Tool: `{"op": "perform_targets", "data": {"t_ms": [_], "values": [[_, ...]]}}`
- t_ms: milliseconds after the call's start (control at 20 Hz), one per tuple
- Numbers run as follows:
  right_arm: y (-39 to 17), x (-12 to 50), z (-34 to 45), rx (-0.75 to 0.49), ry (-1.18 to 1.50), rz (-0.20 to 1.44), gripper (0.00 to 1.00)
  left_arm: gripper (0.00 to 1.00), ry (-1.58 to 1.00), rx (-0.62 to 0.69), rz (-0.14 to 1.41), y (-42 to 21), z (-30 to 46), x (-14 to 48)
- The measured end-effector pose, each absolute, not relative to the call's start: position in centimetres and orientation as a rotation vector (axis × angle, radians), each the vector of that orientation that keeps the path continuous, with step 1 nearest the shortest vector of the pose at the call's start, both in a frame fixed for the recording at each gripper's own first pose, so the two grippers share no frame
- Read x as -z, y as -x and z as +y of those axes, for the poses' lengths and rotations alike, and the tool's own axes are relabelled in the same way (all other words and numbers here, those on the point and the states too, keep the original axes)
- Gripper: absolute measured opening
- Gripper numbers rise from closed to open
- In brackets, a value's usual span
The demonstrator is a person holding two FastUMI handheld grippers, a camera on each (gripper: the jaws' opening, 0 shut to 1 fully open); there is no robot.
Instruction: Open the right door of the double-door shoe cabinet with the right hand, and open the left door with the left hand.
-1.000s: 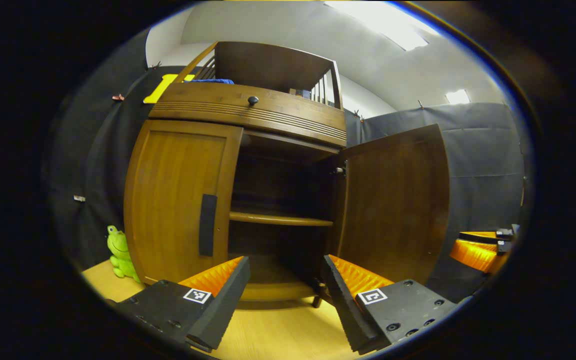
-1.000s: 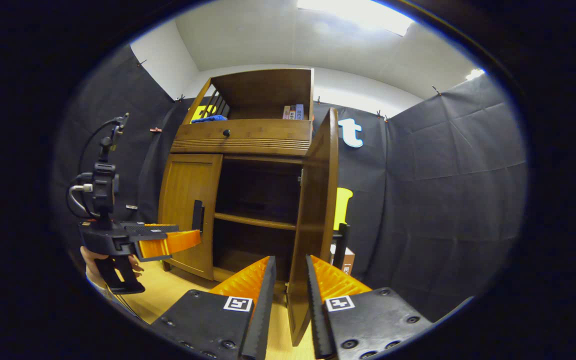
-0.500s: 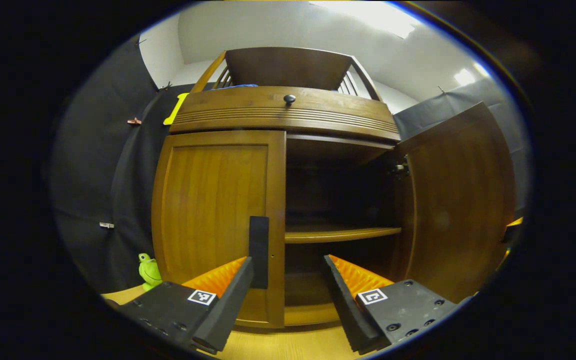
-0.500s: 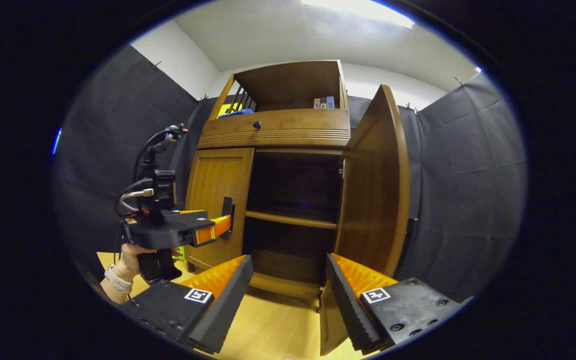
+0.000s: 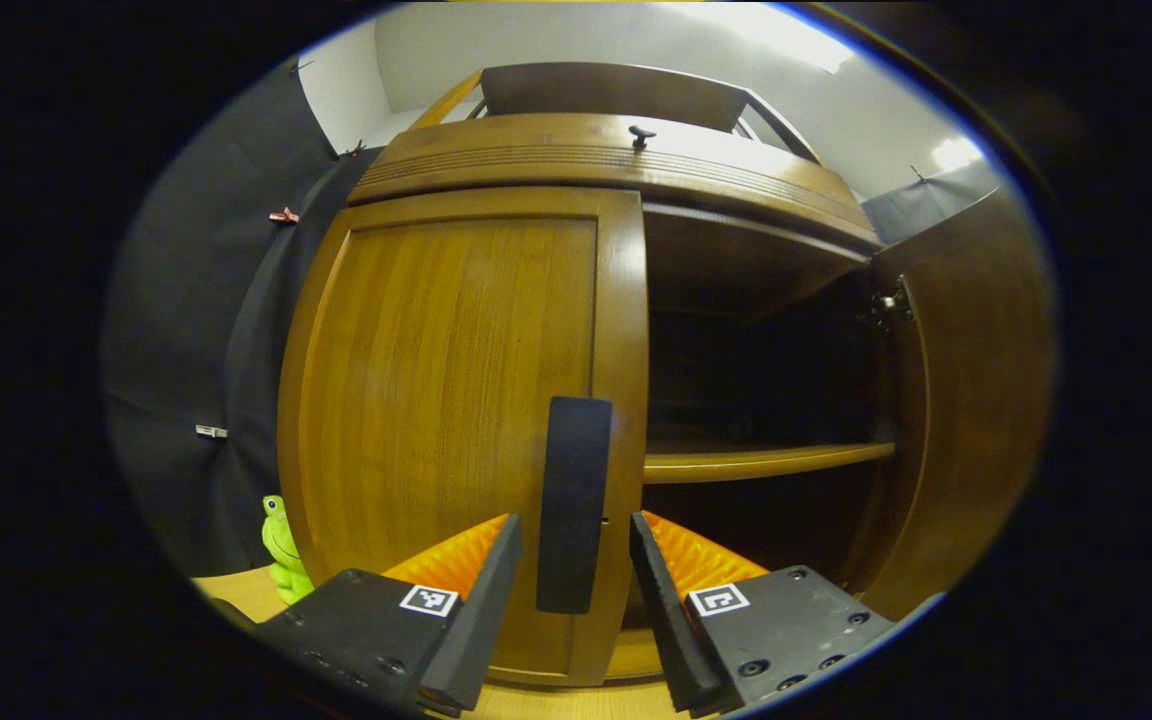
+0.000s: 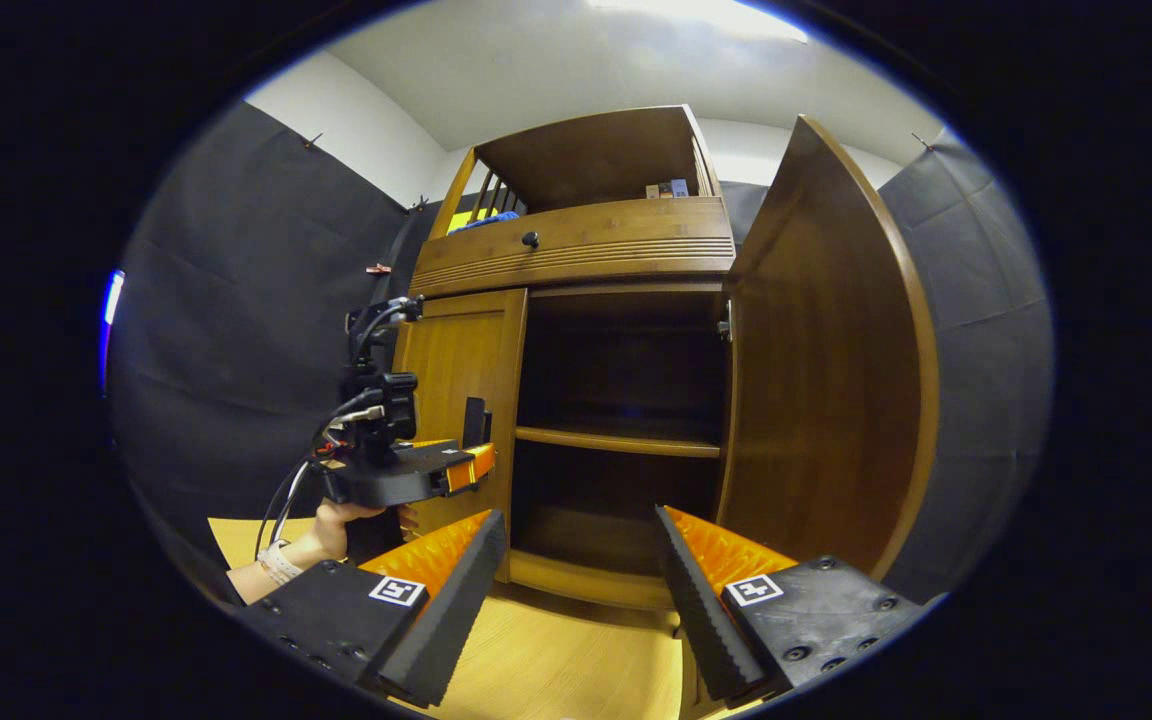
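Note:
The wooden shoe cabinet has its left door (image 5: 456, 400) closed and its right door (image 6: 826, 380) swung wide open. The left door's dark vertical handle (image 5: 573, 500) stands between the fingers of my left gripper (image 5: 573, 525), with a small gap on each side, so that gripper is open. In the right gripper view the left gripper (image 6: 471, 468) sits at that handle (image 6: 476, 420), held by a hand (image 6: 336, 525). My right gripper (image 6: 576, 545) is open and holds nothing. It is back from the cabinet, facing the dark interior.
Inside the cabinet a wooden shelf (image 6: 616, 440) crosses the open half. Above the doors a drawer carries a round knob (image 5: 642, 133). A green frog toy (image 5: 281, 545) sits on the floor left of the cabinet. Pale wooden floor (image 6: 556, 660) lies in front.
My left gripper has moved in until its fingers straddle the left door's handle. My right gripper has let go of the right door's edge, opened and drawn back. The right door stands wider.

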State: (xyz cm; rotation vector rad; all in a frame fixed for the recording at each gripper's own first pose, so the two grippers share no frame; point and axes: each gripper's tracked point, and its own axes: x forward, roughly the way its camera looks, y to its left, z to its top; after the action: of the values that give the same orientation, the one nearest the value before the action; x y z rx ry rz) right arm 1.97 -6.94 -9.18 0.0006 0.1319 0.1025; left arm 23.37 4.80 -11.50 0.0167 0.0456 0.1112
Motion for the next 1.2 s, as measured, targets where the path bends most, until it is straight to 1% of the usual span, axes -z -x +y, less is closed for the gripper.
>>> {"op": "perform_targets", "data": {"t_ms": [100, 150, 250, 300, 600, 1050, 1200], "values": [[-2.7, 9.6, -7.0, -0.104, -0.008, 0.14, 0.93, 0.59, -0.006, -0.112, 0.056, -24.2, 5.2, 12.2], [-2.9, 10.0, -7.1, -0.101, -0.01, 0.145, 0.93, 0.49, 0.009, -0.091, 0.062, -24.6, 5.0, 12.5], [-3.2, 10.2, -7.2, -0.095, -0.01, 0.151, 0.93, 0.38, -0.02, -0.087, 0.051, -24.4, 5.0, 12.4], [-3.4, 10.3, -7.2, -0.093, -0.009, 0.154, 0.93, 0.35, -0.034, -0.087, 0.05, -24.3, 5.0, 12.3], [-4.4, 11.1, -6.3, -0.109, -0.008, 0.177, 0.93, 0.31, 0.017, -0.051, 0.09, -22.3, 5.1, 11.9], [-2.4, 10.7, -2.9, -0.14, -0.022, 0.193, 0.93, 0.31, 0.019, -0.015, 0.095, -16.6, 5.9, 10.7], [-2.4, 10.3, -0.9, -0.171, -0.017, 0.187, 0.93, 0.31, 0.017, -0.009, 0.097, -14.4, 6.8, 10.3]]}}
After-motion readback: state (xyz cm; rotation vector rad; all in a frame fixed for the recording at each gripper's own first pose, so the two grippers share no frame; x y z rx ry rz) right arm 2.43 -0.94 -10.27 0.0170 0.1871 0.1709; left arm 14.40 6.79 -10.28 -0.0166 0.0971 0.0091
